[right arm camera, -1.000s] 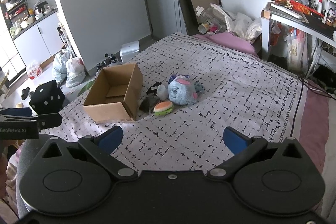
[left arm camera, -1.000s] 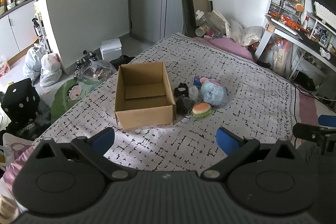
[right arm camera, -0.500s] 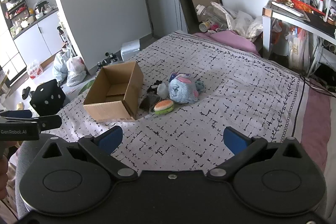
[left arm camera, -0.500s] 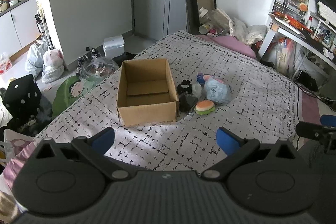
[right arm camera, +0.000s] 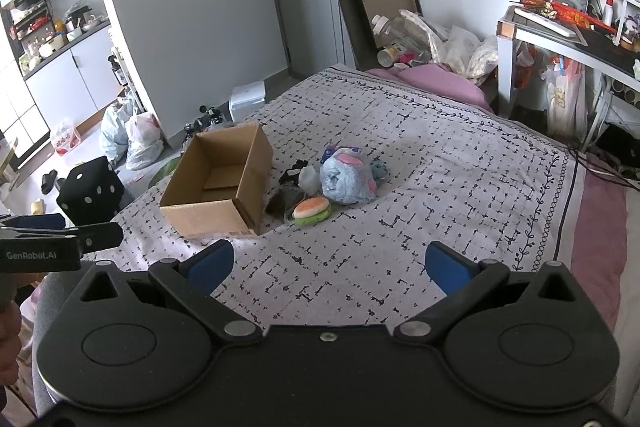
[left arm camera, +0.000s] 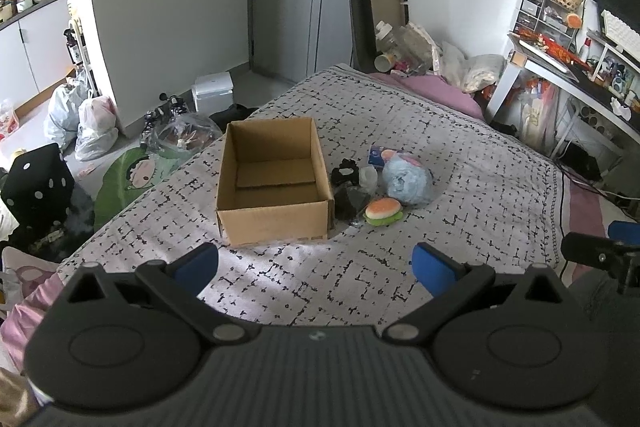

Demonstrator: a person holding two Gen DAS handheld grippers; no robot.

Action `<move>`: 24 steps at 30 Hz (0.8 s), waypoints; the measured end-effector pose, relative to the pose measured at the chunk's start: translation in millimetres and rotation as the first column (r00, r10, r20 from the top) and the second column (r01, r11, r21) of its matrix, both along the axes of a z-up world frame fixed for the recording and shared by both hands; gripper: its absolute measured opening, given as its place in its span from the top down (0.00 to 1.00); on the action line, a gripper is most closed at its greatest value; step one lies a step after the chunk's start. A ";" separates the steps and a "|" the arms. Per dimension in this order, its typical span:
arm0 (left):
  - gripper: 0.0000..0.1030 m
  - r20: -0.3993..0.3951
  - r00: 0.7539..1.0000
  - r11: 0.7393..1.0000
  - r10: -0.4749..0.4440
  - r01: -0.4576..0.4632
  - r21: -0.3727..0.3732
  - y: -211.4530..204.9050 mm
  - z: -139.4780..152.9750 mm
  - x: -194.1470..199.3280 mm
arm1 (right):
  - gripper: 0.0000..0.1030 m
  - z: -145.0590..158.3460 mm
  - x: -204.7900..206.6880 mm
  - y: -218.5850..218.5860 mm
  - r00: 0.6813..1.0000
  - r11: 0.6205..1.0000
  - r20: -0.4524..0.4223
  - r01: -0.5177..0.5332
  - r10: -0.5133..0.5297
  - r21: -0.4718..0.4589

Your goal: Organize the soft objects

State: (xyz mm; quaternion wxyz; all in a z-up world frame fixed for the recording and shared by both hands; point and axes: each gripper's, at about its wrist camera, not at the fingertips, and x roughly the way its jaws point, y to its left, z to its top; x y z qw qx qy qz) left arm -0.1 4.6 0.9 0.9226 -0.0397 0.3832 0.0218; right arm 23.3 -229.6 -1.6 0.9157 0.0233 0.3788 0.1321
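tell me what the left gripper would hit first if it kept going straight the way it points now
Probably the patterned grey bedspread just ahead of the open left gripper, since it points slightly downward. If it skims above that, the near wall of the open brown cardboard box comes next. Depth is hard to judge through the fisheye.

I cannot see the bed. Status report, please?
Left gripper open, empty. Right gripper open, empty. Cardboard box empty; burger plush and blue plush beside it. Path unobstructed.

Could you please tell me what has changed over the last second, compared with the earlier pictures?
Only the viewpoints drifted slightly; nothing was grasped or released. The left gripper and right gripper stay open, the cardboard box stays empty, and the burger toy and blue plush lie where they were.
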 end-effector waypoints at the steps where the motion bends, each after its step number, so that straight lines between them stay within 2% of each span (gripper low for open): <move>1: 0.01 -0.002 1.000 1.000 -0.002 0.002 0.000 -0.7 -0.3 0.8 | 0.00 0.0 0.8 0.2 1.000 1.000 0.000 -0.002 0.002 0.000; 24: 0.01 -0.023 1.000 1.000 -0.021 0.020 -0.016 -14.0 -14.9 29.6 | 0.00 -10.4 28.2 -3.6 0.999 0.999 -0.035 0.021 -0.020 0.030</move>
